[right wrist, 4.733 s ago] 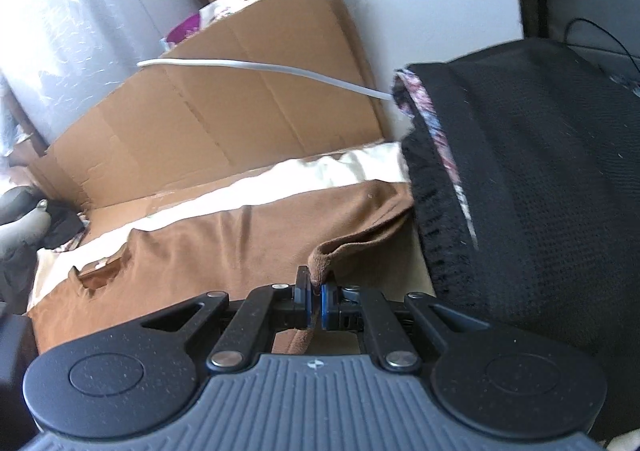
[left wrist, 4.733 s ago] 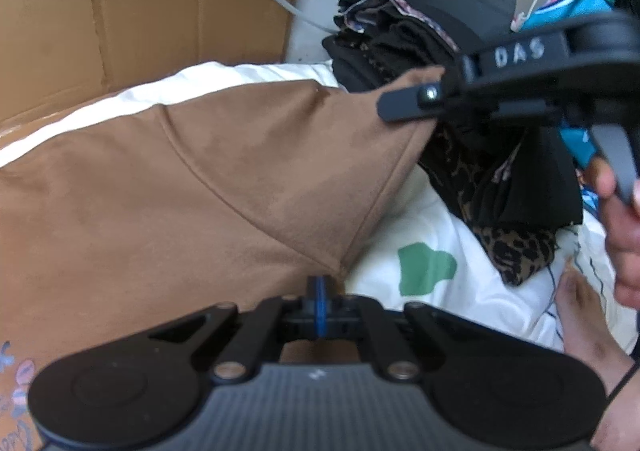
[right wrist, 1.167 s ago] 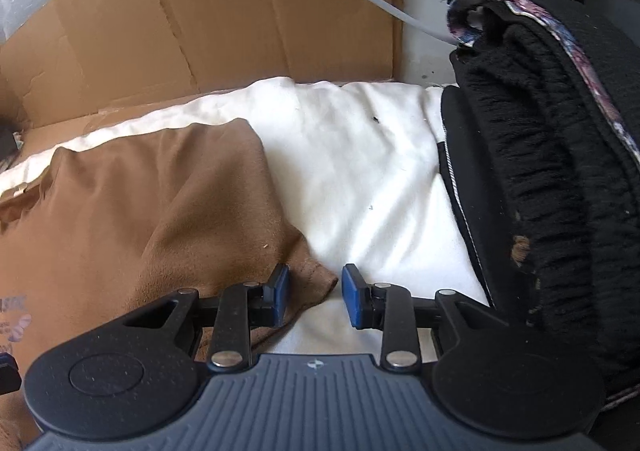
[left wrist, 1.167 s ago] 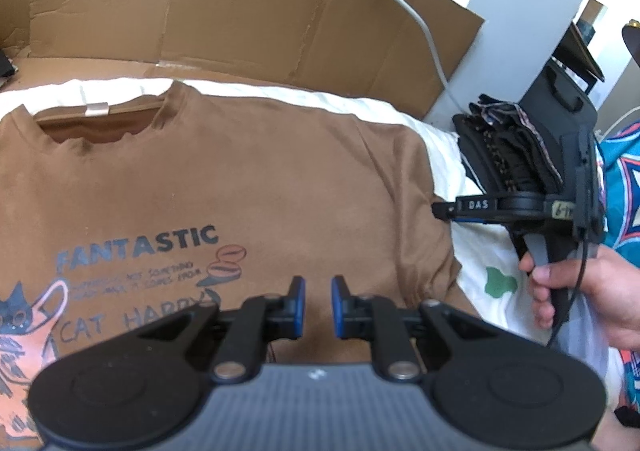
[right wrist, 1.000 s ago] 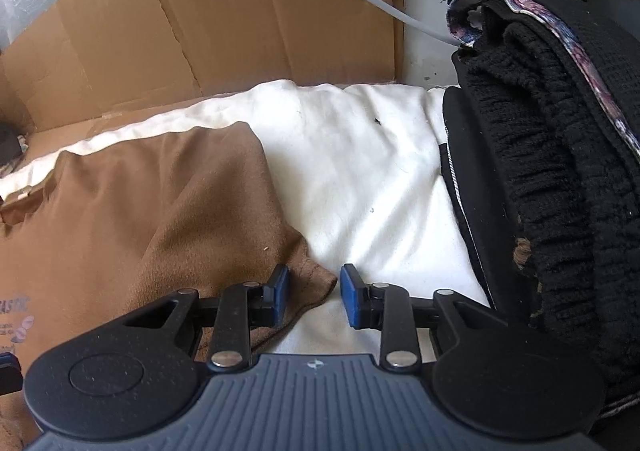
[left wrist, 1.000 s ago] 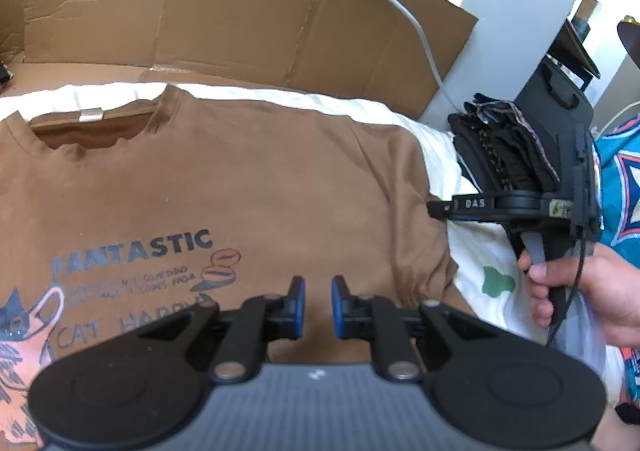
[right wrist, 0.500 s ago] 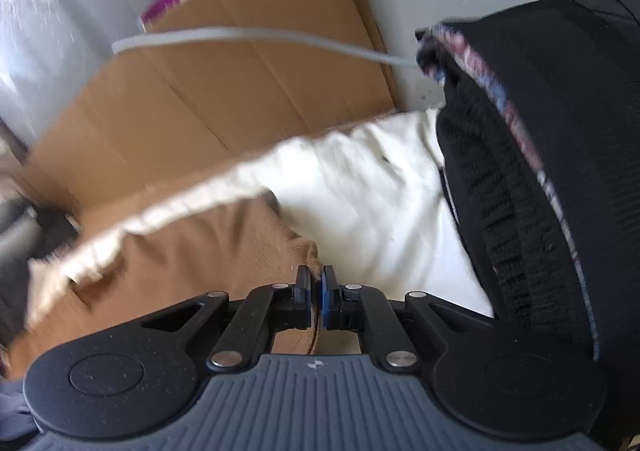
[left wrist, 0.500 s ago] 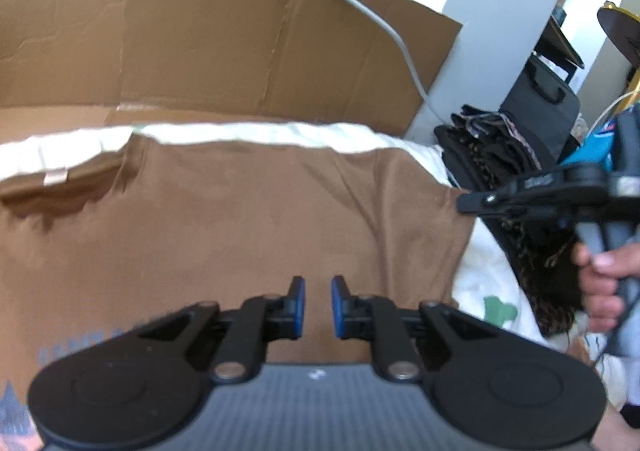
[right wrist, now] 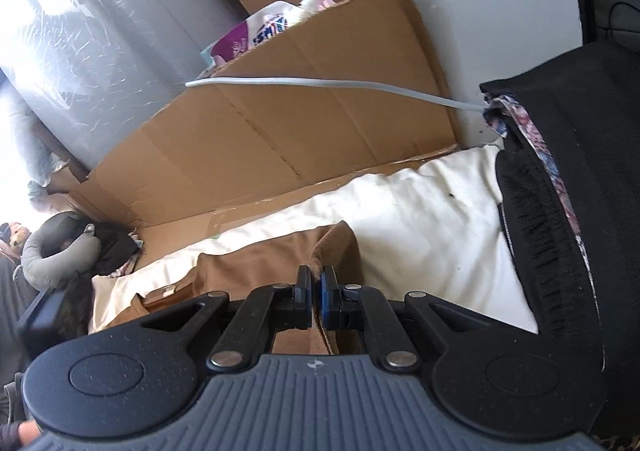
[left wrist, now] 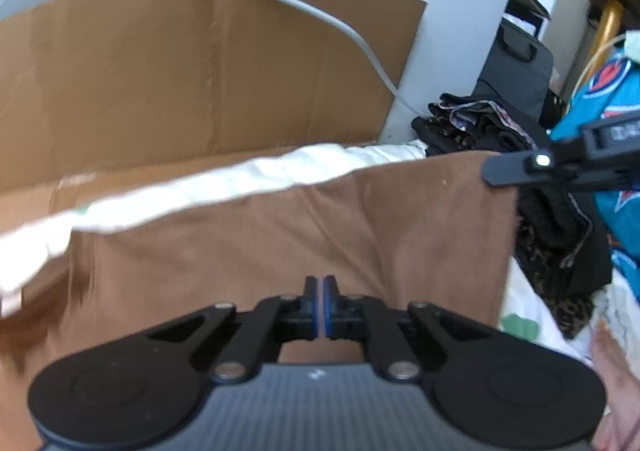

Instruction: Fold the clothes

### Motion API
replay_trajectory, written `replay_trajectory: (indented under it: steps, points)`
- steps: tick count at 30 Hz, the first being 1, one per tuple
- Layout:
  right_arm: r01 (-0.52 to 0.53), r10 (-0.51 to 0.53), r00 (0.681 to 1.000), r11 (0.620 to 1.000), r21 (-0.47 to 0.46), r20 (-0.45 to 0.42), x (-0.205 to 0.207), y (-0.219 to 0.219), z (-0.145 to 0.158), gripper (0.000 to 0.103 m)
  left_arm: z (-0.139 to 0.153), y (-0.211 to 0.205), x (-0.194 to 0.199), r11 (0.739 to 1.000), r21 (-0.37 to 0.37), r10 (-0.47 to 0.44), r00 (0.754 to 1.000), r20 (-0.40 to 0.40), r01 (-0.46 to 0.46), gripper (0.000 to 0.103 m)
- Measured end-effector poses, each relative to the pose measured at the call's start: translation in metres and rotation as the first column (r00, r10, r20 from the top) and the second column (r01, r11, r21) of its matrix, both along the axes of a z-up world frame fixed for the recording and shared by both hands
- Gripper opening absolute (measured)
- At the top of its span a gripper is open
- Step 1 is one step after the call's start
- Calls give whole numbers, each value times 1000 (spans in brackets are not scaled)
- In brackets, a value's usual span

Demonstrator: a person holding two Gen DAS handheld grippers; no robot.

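Nearest the left wrist camera, the left tool (left wrist: 319,305) is pinched closed on the brown T-shirt (left wrist: 280,235), its blue pads pressed together with cloth between them. In the right wrist view the right tool (right wrist: 316,297) is likewise clamped tight, on a rolled edge of the same shirt. From the left view, that right tool grips the shirt's far right corner, so the cloth between the two grips is raised into a taut sheet above the white bedding (right wrist: 432,203).

Farther left, the neckline (right wrist: 160,293) lies down on the bedding, so only one side of the shirt is lifted. I judge this a side fold in progress: the raised part has yet to be laid over the body, and further folds would remain.

Beyond, a pile of dark clothes (left wrist: 500,127) sits by the wall, with cardboard (left wrist: 200,63) and a grey cable (right wrist: 340,85) behind.
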State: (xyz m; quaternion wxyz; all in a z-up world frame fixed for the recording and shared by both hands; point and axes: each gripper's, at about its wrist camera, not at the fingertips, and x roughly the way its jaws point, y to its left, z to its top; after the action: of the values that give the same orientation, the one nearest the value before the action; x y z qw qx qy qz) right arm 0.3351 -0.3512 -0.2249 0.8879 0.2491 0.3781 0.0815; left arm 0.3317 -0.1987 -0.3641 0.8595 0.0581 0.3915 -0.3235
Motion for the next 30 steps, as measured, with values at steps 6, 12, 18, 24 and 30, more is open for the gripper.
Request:
replay_trajectory:
  steps: [6, 12, 18, 24, 30]
  points:
    - [3, -3, 1000, 1000, 16, 25, 5, 3, 14, 2, -7, -26, 43, 998, 64, -10, 1000, 12, 9, 0]
    - [2, -4, 999, 999, 36, 43, 9, 3, 21, 2, -19, -45, 53, 990, 120, -74, 997, -24, 76, 0]
    - [-12, 9, 999, 998, 58, 52, 10, 8, 25, 2, -32, -61, 58, 978, 174, -110, 993, -35, 115, 1]
    - [-29, 24, 998, 997, 74, 59, 11, 13, 28, 2, -38, -62, 74, 978, 183, -94, 995, -24, 97, 2]
    - [-43, 39, 998, 996, 73, 53, 11, 19, 25, 2, -39, -56, 90, 983, 162, -78, 996, -35, 82, 3]
